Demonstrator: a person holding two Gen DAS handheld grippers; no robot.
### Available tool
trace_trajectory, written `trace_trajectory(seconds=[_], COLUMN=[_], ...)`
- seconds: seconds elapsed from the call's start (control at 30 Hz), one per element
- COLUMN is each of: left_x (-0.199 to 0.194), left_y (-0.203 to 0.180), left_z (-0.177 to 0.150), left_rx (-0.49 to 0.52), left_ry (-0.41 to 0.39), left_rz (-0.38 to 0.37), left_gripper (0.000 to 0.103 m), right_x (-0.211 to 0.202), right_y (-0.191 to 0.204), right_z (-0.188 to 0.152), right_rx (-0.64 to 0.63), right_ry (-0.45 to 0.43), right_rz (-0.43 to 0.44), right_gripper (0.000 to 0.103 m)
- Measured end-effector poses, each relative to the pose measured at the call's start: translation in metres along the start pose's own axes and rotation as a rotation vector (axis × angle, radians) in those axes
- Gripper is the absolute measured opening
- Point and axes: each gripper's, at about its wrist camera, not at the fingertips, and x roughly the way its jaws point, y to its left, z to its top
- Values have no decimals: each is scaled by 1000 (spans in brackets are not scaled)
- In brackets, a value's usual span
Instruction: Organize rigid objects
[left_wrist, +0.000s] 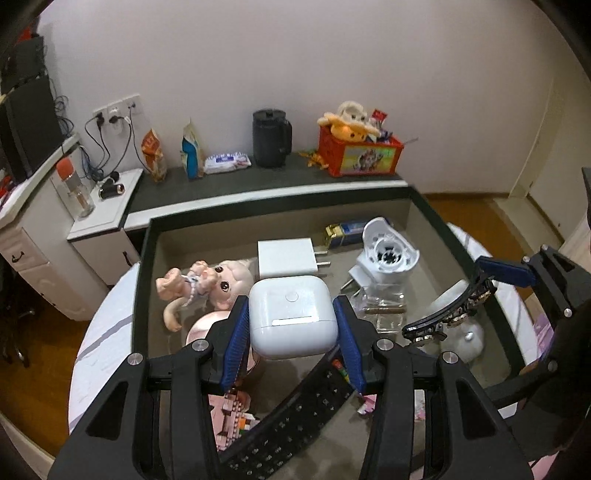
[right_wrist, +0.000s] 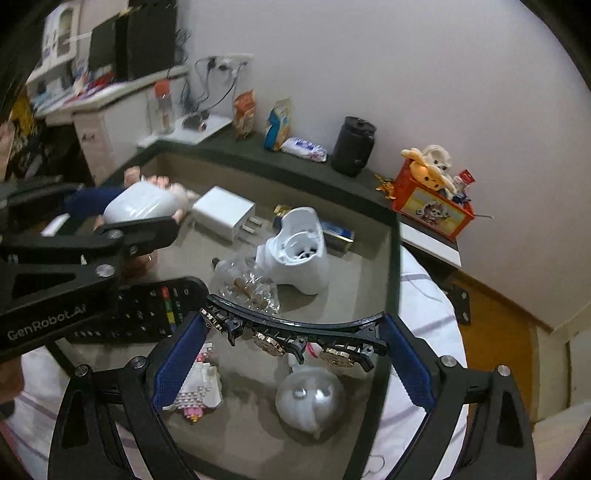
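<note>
Left wrist: earbud case (left_wrist: 293, 315) clamped between left gripper (left_wrist: 293, 339) fingers

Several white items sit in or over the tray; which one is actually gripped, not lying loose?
The white earbud case, clamped between the left tool's blue pads. The white charger, white cup-shaped part and rounded white figure lie loose.

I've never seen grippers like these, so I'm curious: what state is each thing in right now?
Left gripper: shut on the earbud case.
Earbud case: lid closed, held above the tray.
Right gripper: shut on the hair clip.
Hair clip: held by its ends, lifted.
Remote control: lying flat in the tray.
Tray: holding mixed objects.
</note>
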Motion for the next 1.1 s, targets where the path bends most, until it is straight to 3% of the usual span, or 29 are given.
trace_trajectory(seconds=[0.03,0.1,0.13,0.17,0.27,0.43,0.57,0.7,0.87,1.1], left_x=[2,3,2,1,-6,-25,-51,-83,-123,-165], left_y=[0,-2,-2,-2,-2,4,15,30,43,39], left_z=[-1,-1,-1,-1,-2,-7,-16,-25,-37,-67], left_rx=[0,18,13,10,18,-13,-58,-121,-165,-173], left_ry=[3,4,3,-6,-24,-49,-93,-152,-201,-225], left_rz=[7,30,27,30,42,43,65,93,126,146], left_gripper=[48,65,84,93,96,97,100,101,102,102], right_x=[3,8,10,12,8,0,-12,-27,-51,-95], right_y=[1,1,3,6,10,11,5,0,3,14], right_z=[0,0,-1,-2,-4,-5,-7,-11,-18,-35], right_rx=[-6,-20,-36,-64,-83,-58,19,126,202,236], right_ry=[4,16,24,31,19,17,0,-20,-56,-98], right_rz=[-3,-5,-6,-13,3,39,93,211,260,220], right_gripper=[95,97,97,98,103,103,103,103,103,103])
